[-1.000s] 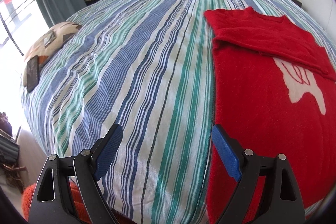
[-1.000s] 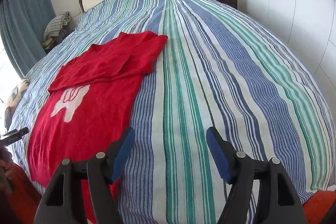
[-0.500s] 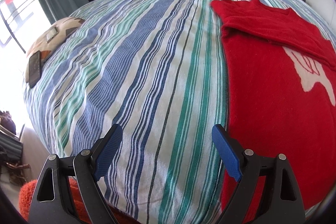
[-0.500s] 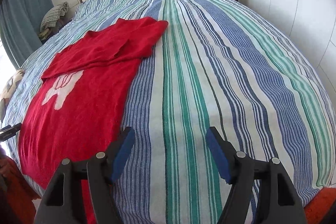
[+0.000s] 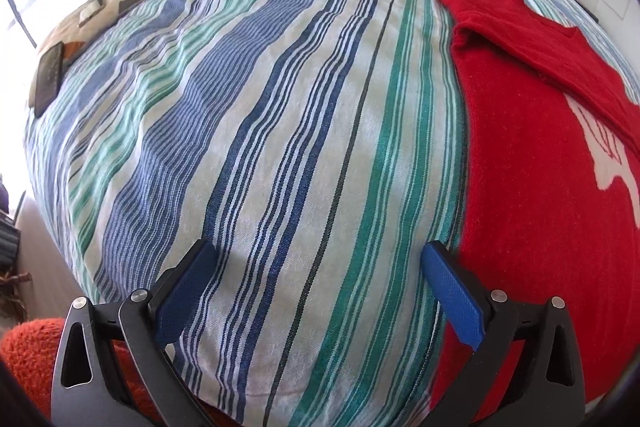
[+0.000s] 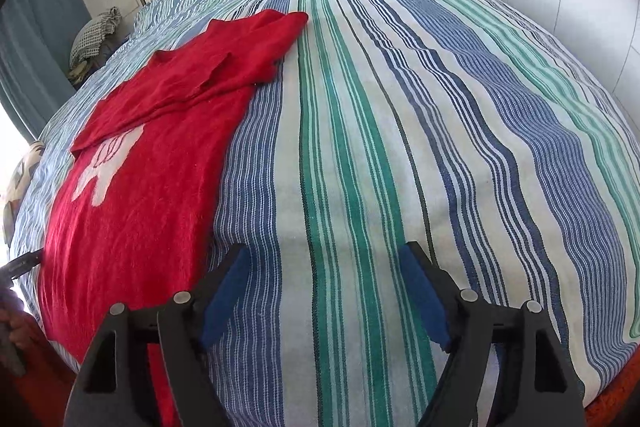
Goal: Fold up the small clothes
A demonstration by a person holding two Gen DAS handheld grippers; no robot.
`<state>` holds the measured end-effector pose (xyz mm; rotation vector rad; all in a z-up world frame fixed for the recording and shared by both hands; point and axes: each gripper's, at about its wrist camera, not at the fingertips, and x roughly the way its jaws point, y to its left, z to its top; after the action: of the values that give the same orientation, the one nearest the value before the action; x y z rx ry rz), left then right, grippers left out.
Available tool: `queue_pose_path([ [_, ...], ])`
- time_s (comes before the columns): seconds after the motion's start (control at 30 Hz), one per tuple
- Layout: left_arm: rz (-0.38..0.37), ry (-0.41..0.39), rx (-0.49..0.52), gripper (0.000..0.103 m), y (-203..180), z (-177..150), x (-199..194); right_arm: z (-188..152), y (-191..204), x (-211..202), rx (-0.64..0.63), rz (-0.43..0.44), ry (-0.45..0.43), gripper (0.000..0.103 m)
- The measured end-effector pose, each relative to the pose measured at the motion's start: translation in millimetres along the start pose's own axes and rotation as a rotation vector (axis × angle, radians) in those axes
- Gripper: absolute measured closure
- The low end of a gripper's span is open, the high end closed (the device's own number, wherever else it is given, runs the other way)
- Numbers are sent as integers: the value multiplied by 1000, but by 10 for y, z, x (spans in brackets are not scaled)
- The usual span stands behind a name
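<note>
A red sweater (image 5: 532,187) lies flat on a striped bedspread (image 5: 280,127), near the foot edge of the bed, its white motif (image 6: 106,163) facing up. The sleeves are already laid across the chest, forming a folded band (image 6: 208,75) at the far end of the garment. The left claw (image 5: 320,279) hangs over bare bedspread just beside the sweater's left edge, its blue pads (image 5: 452,299) apart and nothing between them; the jaws are opening. The right claw (image 6: 324,291) hangs over bare bedspread just beside the opposite edge, likewise empty, its jaws also opening. Both claws point steeply down toward the near part of the bed.

Step in hand, as judged: the approach to the lower hem, one claw on each side, before the body is folded upward. The next move calls for each claw to shift inward until one pad slides under a hem corner, then to close on the knit alone. The main hazard is pinching the bedspread together with the sweater, since both lie flush.
</note>
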<state>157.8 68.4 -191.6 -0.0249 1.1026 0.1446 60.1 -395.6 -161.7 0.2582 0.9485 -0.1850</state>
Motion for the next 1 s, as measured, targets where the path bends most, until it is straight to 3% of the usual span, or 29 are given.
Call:
queue_pose_path([
  [0.23,14,1,7,0,-21,-34,23,-5,-40,-1,36,24,-7,24],
  [0.5,-63,11,-28,0,84,-22,55,-26,-20,-4,33,25,-11,20],
  [1.0,-28,-32,-24,0,30,-65,41,-45,67,45,2,10,-11,13],
])
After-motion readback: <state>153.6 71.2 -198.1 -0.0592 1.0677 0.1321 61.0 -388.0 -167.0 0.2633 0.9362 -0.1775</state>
